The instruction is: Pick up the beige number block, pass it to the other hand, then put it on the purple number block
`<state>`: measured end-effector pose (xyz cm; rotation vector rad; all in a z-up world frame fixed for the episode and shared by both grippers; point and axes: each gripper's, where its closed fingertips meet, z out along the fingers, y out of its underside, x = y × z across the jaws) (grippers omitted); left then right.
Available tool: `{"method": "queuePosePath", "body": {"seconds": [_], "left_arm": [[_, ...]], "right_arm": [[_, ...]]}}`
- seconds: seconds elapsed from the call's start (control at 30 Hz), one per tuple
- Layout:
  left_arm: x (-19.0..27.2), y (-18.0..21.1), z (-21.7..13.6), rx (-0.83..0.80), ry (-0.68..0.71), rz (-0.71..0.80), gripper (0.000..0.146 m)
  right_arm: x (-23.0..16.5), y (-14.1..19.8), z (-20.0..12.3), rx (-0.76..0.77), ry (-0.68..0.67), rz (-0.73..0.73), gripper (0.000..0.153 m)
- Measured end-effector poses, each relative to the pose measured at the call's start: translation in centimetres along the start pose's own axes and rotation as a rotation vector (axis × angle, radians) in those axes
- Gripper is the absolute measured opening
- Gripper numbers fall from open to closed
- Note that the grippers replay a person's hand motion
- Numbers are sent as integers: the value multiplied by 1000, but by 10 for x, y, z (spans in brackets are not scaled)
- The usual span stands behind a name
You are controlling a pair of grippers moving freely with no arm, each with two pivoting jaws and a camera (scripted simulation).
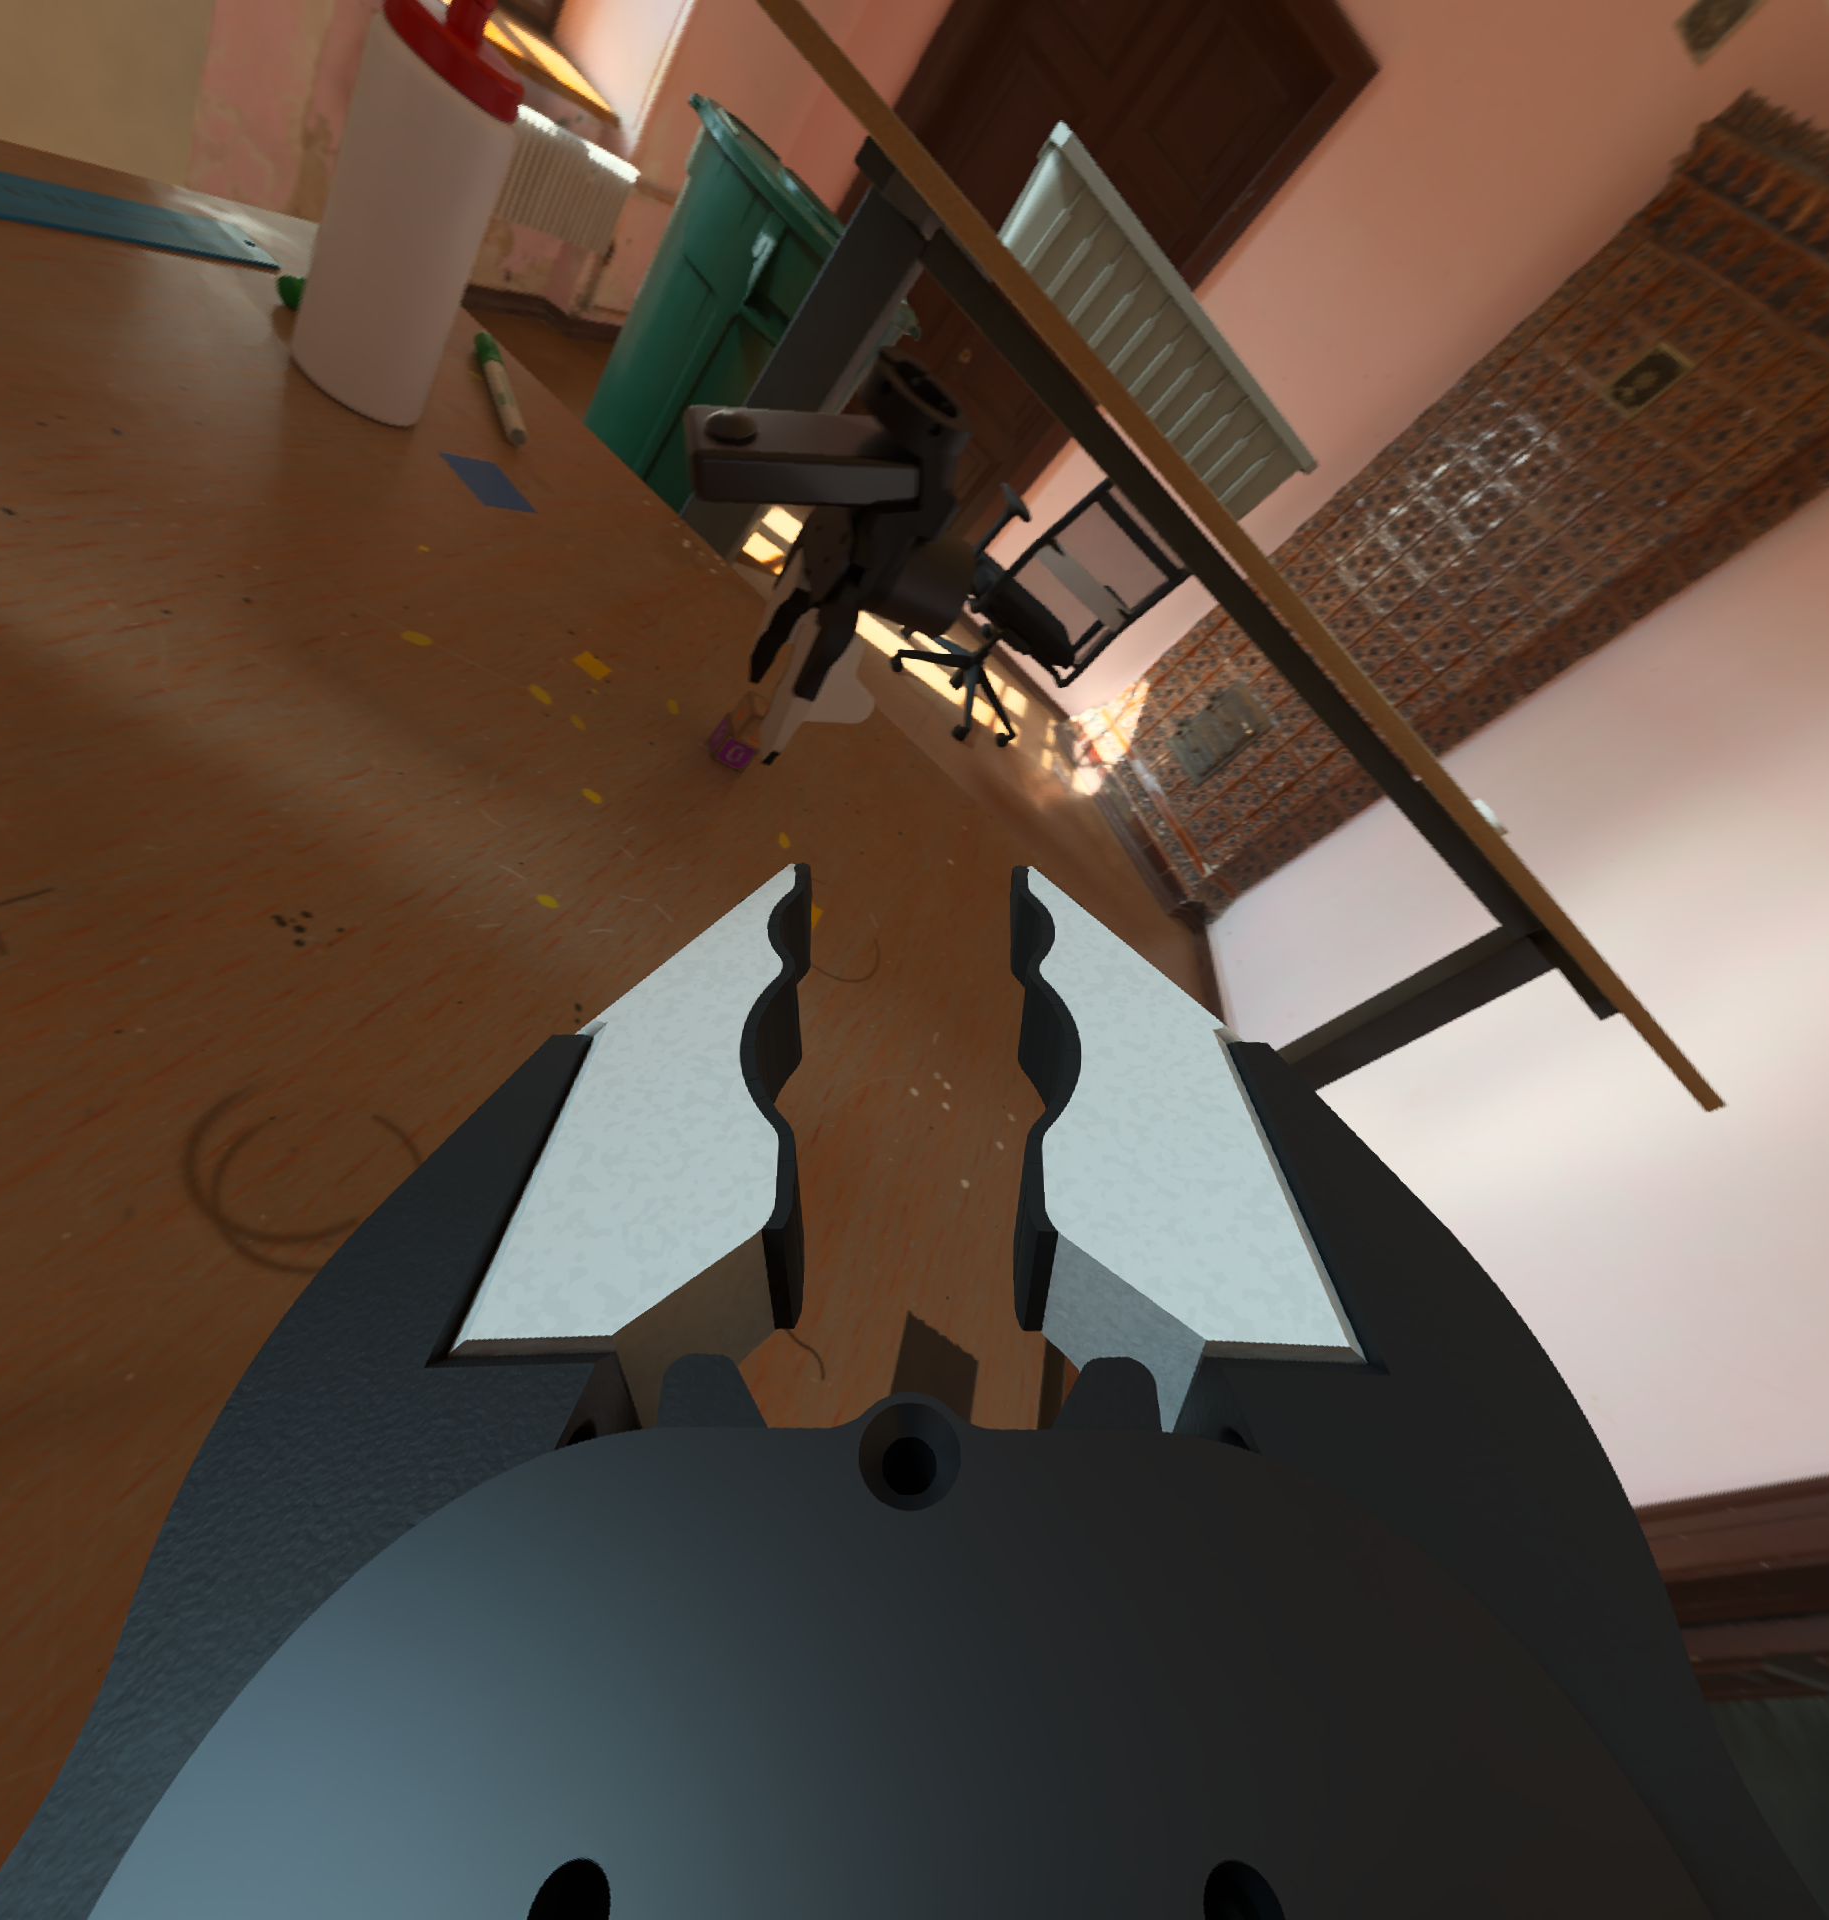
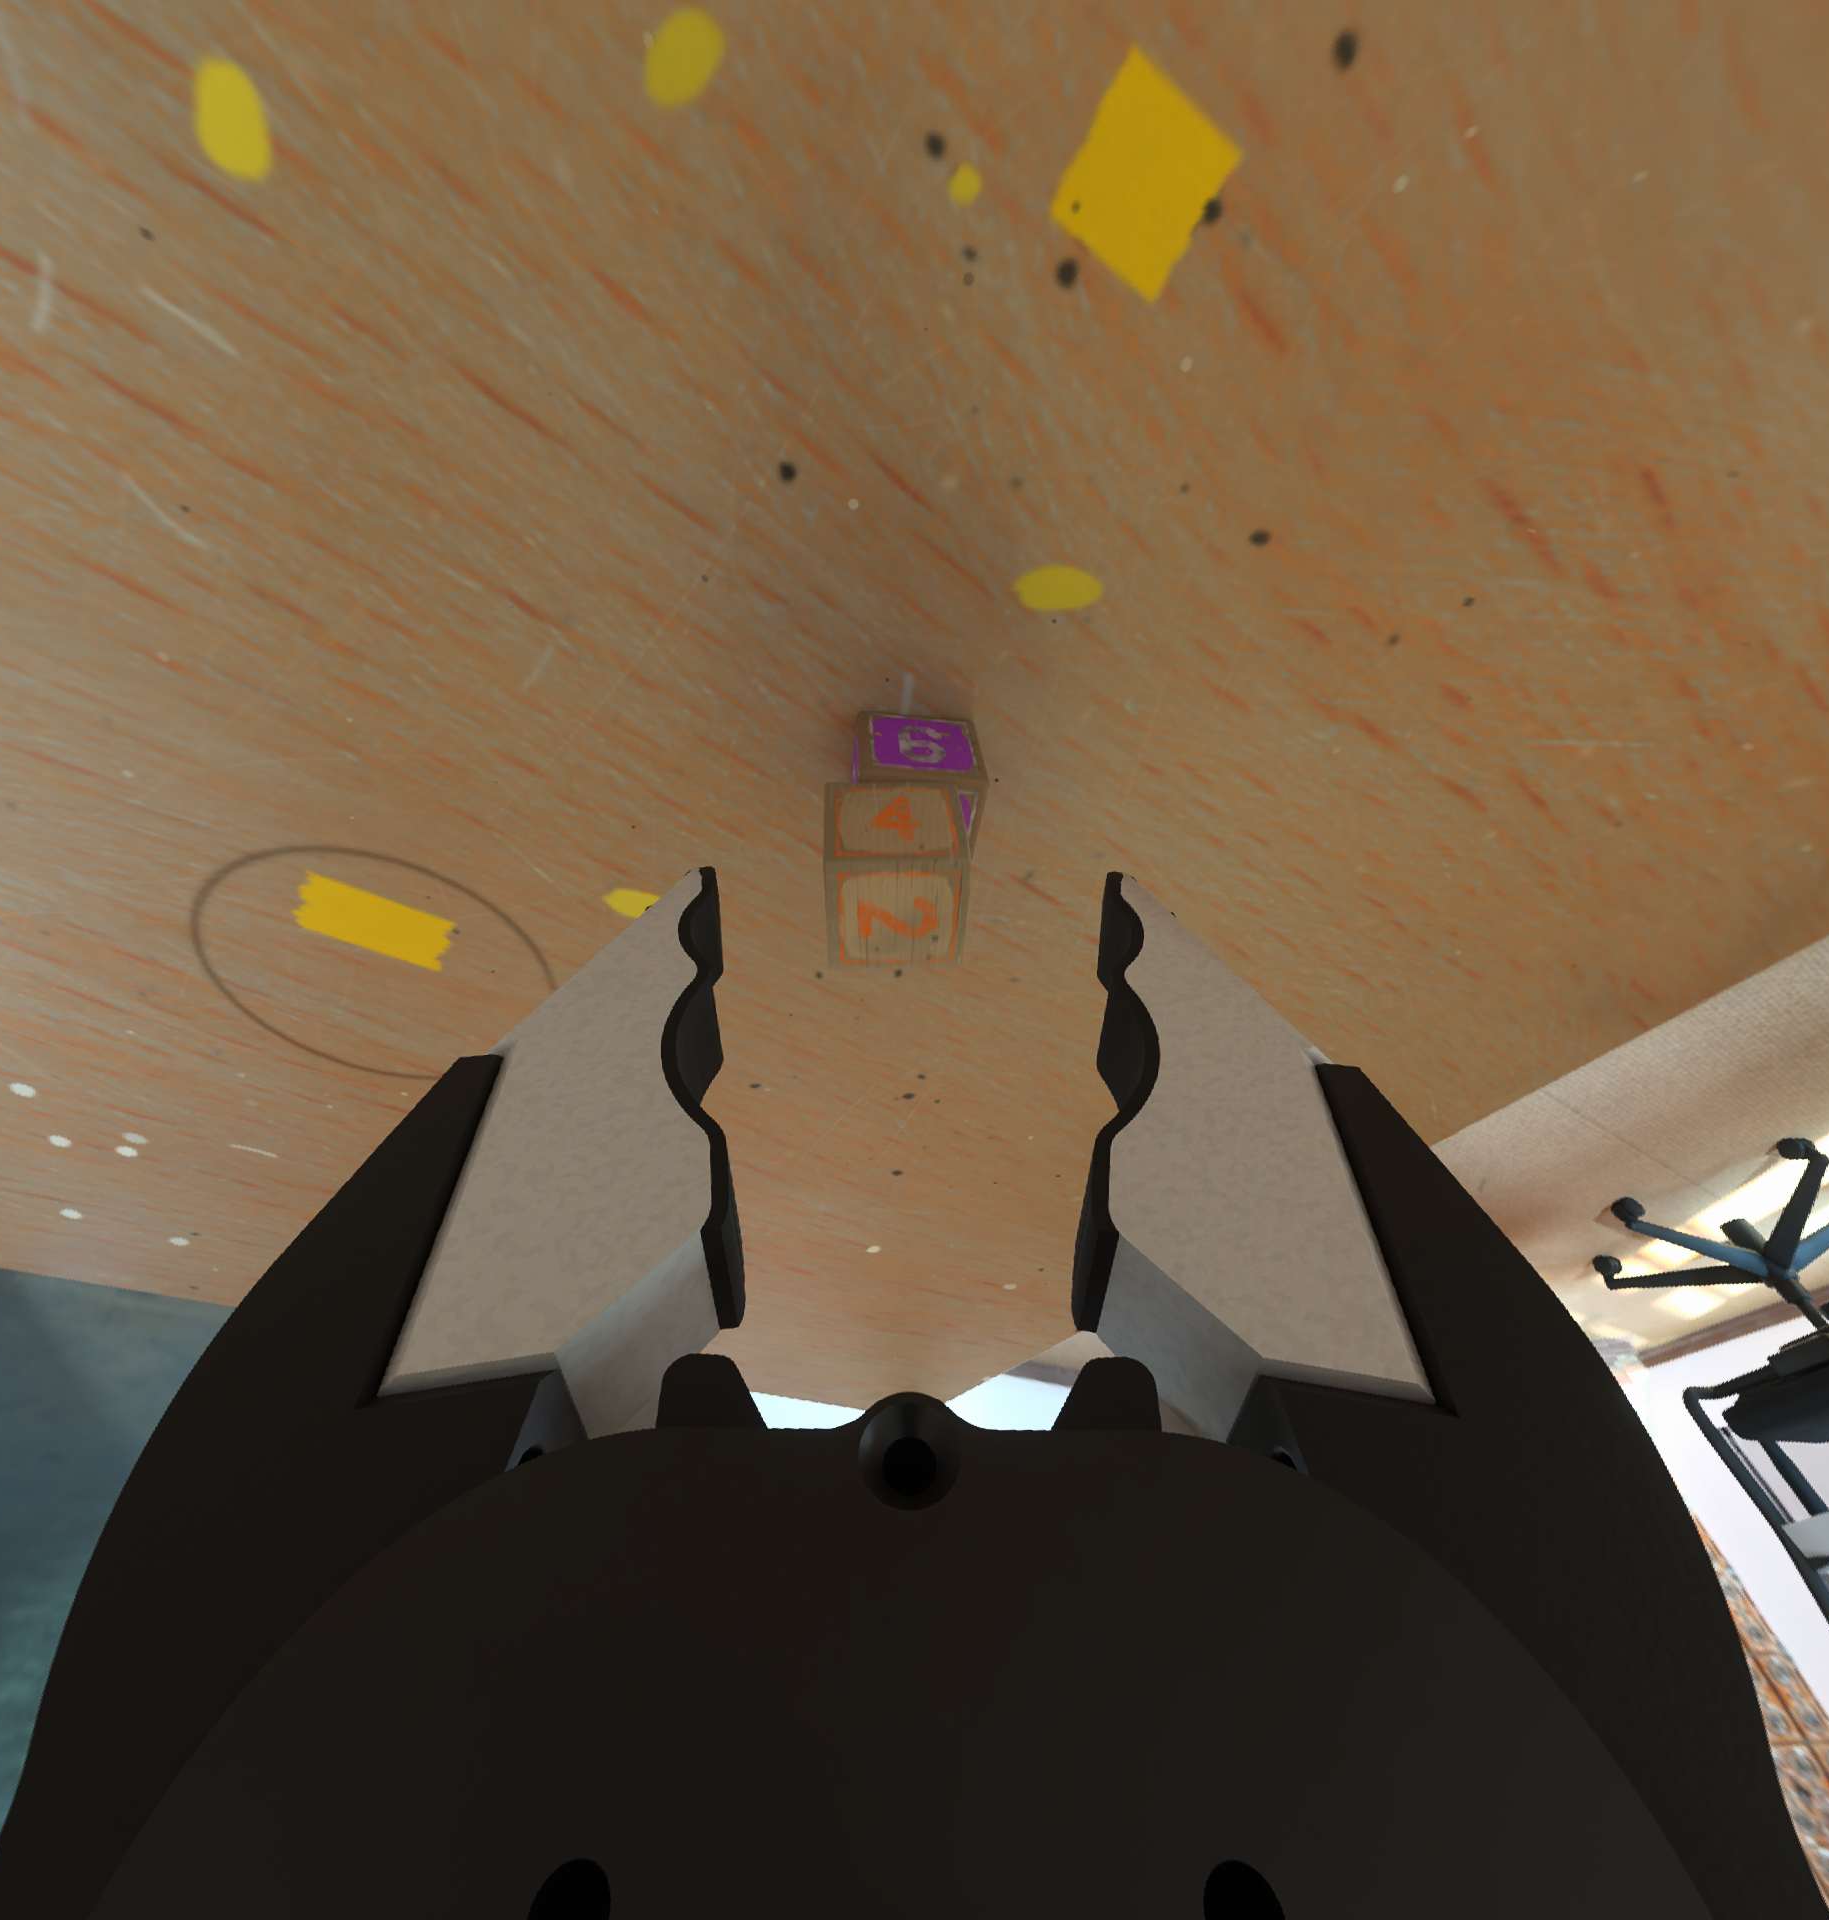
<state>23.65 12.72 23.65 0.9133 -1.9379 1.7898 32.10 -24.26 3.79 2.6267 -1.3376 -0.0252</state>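
- The beige wooden number block (image 2: 895,878), a small cube with orange figures on its faces, appears to sit on the purple wooden number block (image 2: 918,746); in the right wrist view the two touch, the beige one nearer the camera. I judge it stacked, though from this angle I cannot fully exclude that it stands just beside.
- The right gripper (image 2: 908,883) hangs above the beige block with its jaws wide apart and nothing between them; its fingertips are near the block but not touching.
- The left gripper (image 1: 910,883) is well apart from the purple block, over the scratched orange-brown wooden table (image 1: 214,727). Its jaws are moderately open, also empty.
- In the left wrist view the purple block (image 1: 730,746) shows small and far, with the right gripper (image 1: 785,717) just over it; the beige block is too small there to tell clearly.
- A white cylindrical bottle with a red cap (image 1: 401,218) and a green-capped marker pen (image 1: 499,387) lie far beyond the purple block, out of the way.
- Handling, as I judge: the beige block looks light, stiff and not fragile. The smooth flat faces may slip a little, so the best hold is on two opposite side faces, at mid-height and squarely.
- A push from the side could shift the stack, so any retreat should go straight away from the blocks.
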Motion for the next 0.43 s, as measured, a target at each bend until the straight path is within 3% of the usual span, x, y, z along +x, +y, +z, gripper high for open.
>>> {"method": "queuePosePath", "body": {"seconds": [0.23,0.43], "left_arm": [[-3,-6,0,31,-122,86,39],[0,-13,-4,139,-222,107,38]], "right_arm": [[-10,-2,-69,264,148,-17,68],[-63,6,-136,847,215,-94,61]]}}
